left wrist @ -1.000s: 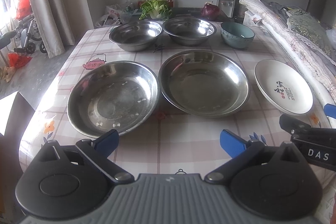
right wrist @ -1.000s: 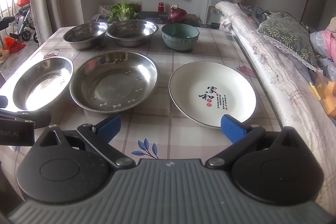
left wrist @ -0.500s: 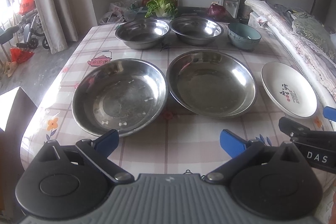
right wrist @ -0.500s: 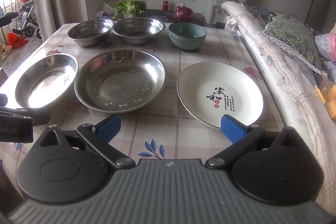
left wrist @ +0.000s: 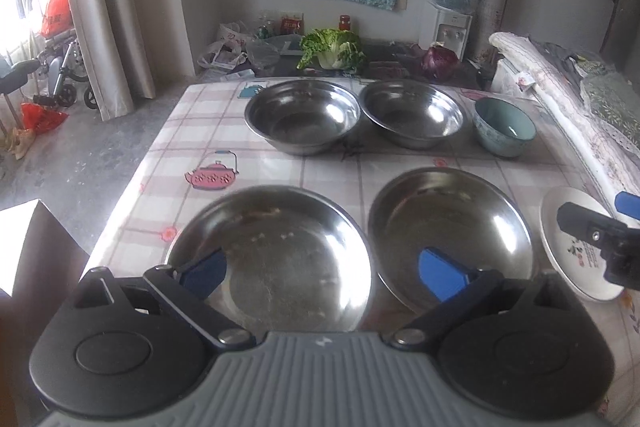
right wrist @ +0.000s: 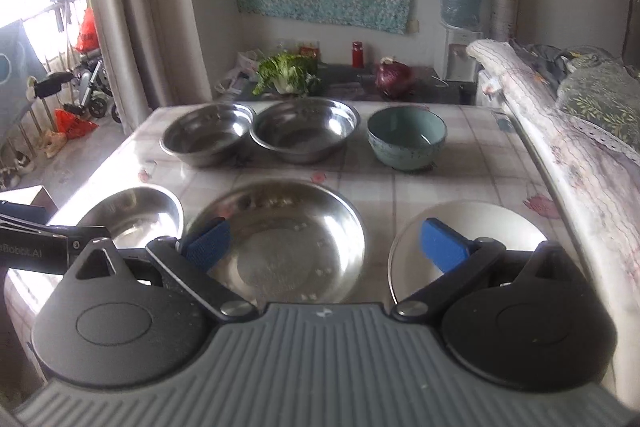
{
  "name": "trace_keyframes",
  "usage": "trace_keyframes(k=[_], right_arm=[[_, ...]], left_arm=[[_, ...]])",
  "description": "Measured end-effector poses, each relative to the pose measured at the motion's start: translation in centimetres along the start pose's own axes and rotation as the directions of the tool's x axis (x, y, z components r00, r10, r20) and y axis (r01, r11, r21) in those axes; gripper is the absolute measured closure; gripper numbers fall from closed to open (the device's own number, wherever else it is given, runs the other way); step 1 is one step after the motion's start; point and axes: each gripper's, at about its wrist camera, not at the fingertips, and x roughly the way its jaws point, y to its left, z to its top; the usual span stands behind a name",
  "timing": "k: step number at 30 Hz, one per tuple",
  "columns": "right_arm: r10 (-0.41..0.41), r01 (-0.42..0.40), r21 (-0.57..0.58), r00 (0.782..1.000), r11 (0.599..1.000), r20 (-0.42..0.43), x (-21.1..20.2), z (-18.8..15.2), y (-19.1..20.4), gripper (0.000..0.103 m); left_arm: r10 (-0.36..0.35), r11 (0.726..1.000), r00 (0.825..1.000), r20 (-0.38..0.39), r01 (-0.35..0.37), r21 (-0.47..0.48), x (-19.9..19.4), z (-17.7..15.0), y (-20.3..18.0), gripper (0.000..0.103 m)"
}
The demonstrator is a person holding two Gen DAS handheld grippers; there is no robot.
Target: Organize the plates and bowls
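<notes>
Two wide steel plates sit at the front of the table: the left steel plate (left wrist: 276,259) (right wrist: 136,215) and the middle steel plate (left wrist: 452,231) (right wrist: 280,243). A white printed plate (left wrist: 576,251) (right wrist: 468,223) lies at the front right. Behind them stand two steel bowls (left wrist: 302,115) (left wrist: 412,113) and a teal ceramic bowl (left wrist: 504,125) (right wrist: 406,137). My left gripper (left wrist: 322,273) is open and empty above the left steel plate. My right gripper (right wrist: 326,245) is open and empty between the middle steel plate and the white plate.
The table has a checked cloth (left wrist: 200,131) with its left edge dropping to the floor. A rolled quilt (right wrist: 560,131) runs along the right side. A cabbage (left wrist: 332,49), a red onion (right wrist: 394,79) and a water dispenser (left wrist: 452,3) stand behind the table.
Both grippers have moved forward and lifted their view; the dishes now sit lower and closer, with the fingers over the front plates. Nothing was grasped.
</notes>
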Motion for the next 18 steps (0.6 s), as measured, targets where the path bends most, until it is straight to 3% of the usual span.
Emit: trace_keyframes(k=[6, 12, 15, 18], right_arm=[[0.14, -0.139, -0.016, 0.99, 0.99, 0.032, 5.1, 4.9, 1.1, 0.001], [0.26, -0.254, -0.125, 0.965, 0.959, 0.026, 13.3, 12.4, 4.0, 0.002], [0.298, -0.301, -0.154, 0.954, 0.941, -0.041, 19.3, 15.9, 5.7, 0.005], [0.298, -0.316, -0.187, 0.947, 0.93, -0.116, 25.7, 18.5, 7.4, 0.017]], left_arm=[[0.064, 0.998, 0.997, 0.034, -0.064, -0.003, 4.0, 5.0, 2.3, 0.0], [0.058, 0.998, 0.998, 0.024, -0.059, 0.028, 10.9, 9.8, 3.6, 0.003], [0.068, 0.996, 0.998, -0.004, -0.067, 0.052, 14.7, 11.3, 3.9, 0.015], [0.079, 0.996, 0.995, -0.063, -0.077, 0.043, 18.5, 12.3, 4.3, 0.037]])
